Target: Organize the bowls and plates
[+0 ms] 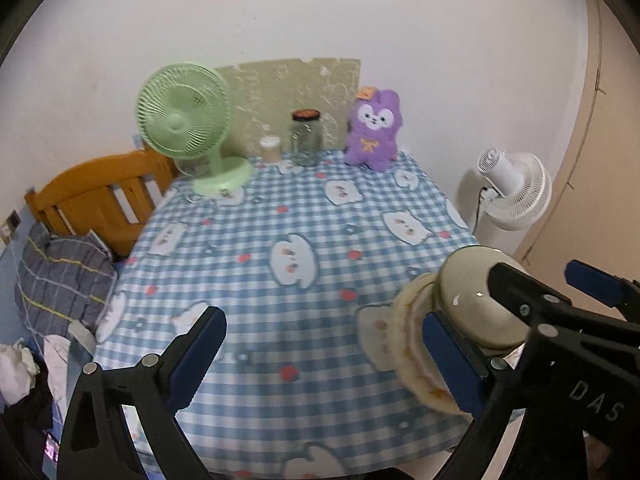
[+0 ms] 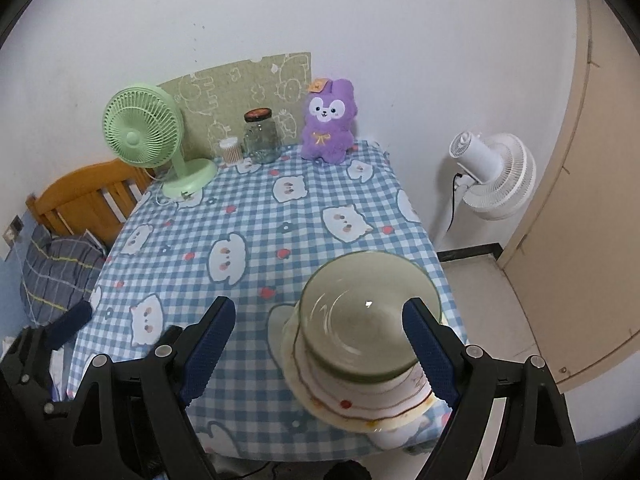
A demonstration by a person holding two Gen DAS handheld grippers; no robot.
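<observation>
A green-rimmed bowl (image 2: 368,320) sits upright on a stack of white plates (image 2: 360,400) with a coloured pattern, at the near right corner of the checked tablecloth (image 2: 248,240). My right gripper (image 2: 320,350) hangs over the stack, open. Its right finger (image 2: 428,352) overlaps the bowl's edge in the picture, and no pad presses on it. In the left wrist view the bowl (image 1: 468,300) and plates (image 1: 412,344) lie by the right finger (image 1: 452,360) of my open left gripper (image 1: 326,356), which holds nothing. The right gripper (image 1: 556,284) shows beyond the bowl.
Along the table's far edge stand a green desk fan (image 2: 140,128), a small tub (image 2: 230,150), a glass jar (image 2: 262,136) and a purple plush toy (image 2: 328,124). A white floor fan (image 2: 492,172) is to the right, a wooden bed frame (image 2: 80,196) to the left.
</observation>
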